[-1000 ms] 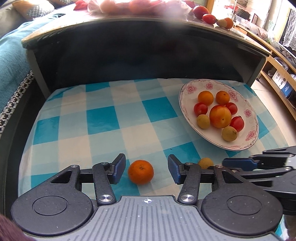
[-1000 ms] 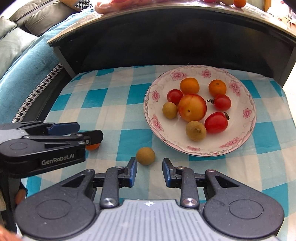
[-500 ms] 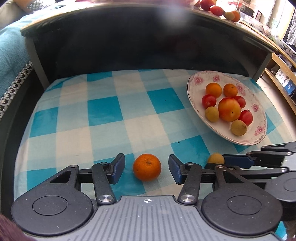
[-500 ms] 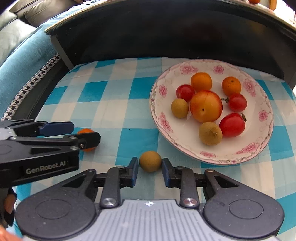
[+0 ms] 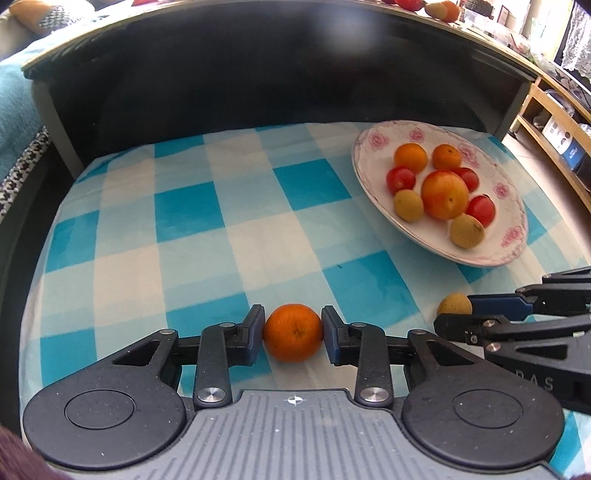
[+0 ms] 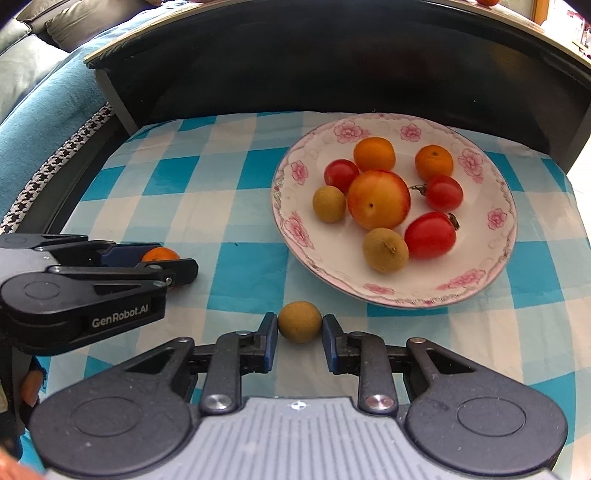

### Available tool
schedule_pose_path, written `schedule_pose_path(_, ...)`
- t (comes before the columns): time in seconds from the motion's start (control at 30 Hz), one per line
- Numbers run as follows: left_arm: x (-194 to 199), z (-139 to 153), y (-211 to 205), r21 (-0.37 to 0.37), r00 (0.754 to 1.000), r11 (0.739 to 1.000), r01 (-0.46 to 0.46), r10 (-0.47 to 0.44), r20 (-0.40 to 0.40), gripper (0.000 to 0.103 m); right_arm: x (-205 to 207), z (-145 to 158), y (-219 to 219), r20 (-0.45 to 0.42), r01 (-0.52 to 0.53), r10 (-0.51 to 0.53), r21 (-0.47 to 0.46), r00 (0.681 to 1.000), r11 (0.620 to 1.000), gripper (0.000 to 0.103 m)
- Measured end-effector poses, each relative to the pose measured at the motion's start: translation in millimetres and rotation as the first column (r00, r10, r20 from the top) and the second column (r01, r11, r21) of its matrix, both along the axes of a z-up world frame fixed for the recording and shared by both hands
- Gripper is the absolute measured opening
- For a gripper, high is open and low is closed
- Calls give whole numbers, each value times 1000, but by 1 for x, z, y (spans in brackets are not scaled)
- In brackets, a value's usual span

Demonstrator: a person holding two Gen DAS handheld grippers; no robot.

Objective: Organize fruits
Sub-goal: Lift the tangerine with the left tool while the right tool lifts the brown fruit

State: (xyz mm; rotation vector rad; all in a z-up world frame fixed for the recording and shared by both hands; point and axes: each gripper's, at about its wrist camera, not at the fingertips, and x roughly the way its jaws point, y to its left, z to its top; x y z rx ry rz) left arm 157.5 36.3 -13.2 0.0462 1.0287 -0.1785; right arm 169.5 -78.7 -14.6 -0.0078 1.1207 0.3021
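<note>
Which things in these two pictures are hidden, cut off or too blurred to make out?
- Left wrist view: the brown fruit is partly hidden behind the right gripper, so the pads' contact does not show.
- Right wrist view: the orange is mostly covered by the left gripper.
- Both views: fruits on the upper shelf are small and cut by the top edge.
- Plate: underside unseen.

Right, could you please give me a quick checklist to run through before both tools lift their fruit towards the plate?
1. Left tool, jaws just closing, pads on small round orange mandarin: ok.
2. Right tool shut on small round brown longan: ok.
3. White floral-rimmed plate has bare space near its front rim: ok.
4. The tools are apart: ok.
5. Grip firmness on either fruit: cannot tell.
</note>
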Motion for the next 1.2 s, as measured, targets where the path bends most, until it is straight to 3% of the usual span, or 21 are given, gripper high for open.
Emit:
schedule_pose_path(0.57,-77,3,-27,-17,991,992,129,-129,-39,41,-71,16,-31,-16,-21,20,-56,1000,998,29)
schedule_pose_path(0.8,-89,-3,-34,19,990,990,141,-140,-30,45,-97,11,-43,-22,-25,24,-75,999,997,29)
schedule_pose_path(1.2,-88,6,-25,-55,996,995,82,-83,-14,58,-96,14,-53,-20,9,-10,-42,1000,999,33)
